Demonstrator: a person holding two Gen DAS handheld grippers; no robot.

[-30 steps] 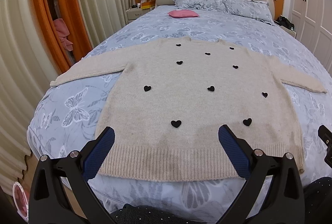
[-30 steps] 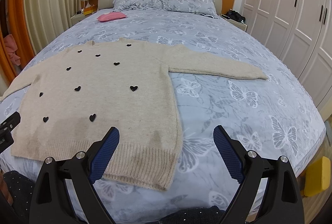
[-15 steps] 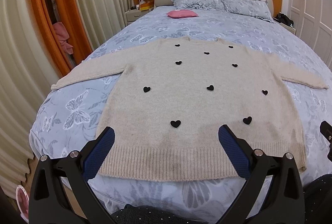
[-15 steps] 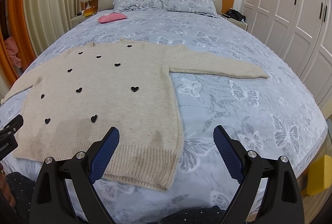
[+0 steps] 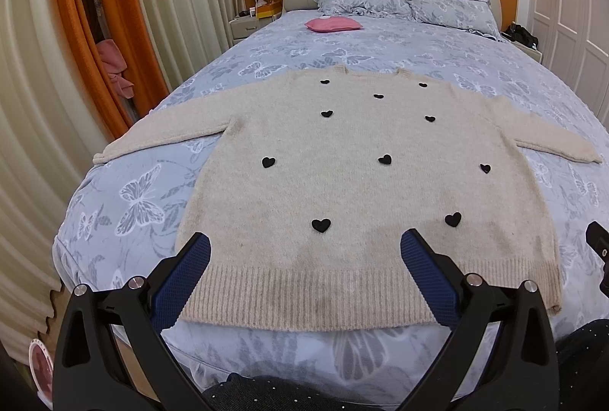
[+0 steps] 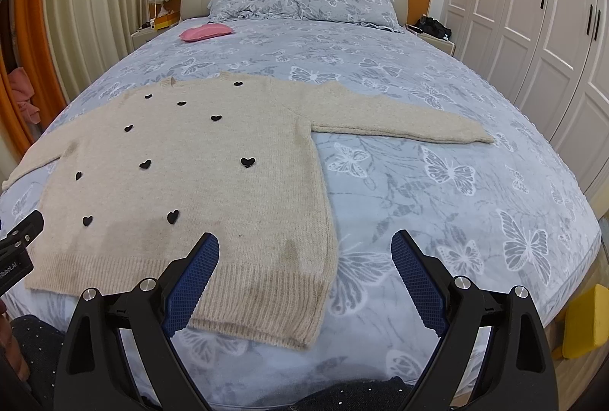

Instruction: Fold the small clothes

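Sweater (image 5: pixel 354 182) lies flat at bed (image 6: pixel 437 190) foot edge, hem toward both tools, sleeves spread toward the side edges. Left tool (image 5: pixel 304 249) wide, empty, over hem's left half; right tool (image 6: pixel 304 247) wide, empty, nearer right hem corner.

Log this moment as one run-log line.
stage: pre-grasp | sweater: flat on bed, unfolded | left tool: open, empty | right tool: open, empty

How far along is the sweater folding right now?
Done: the beige sweater lies spread flat on the bed, sleeves out to each side. In hand: nothing; the left gripper and right gripper are open near its hem. Left: every fold.
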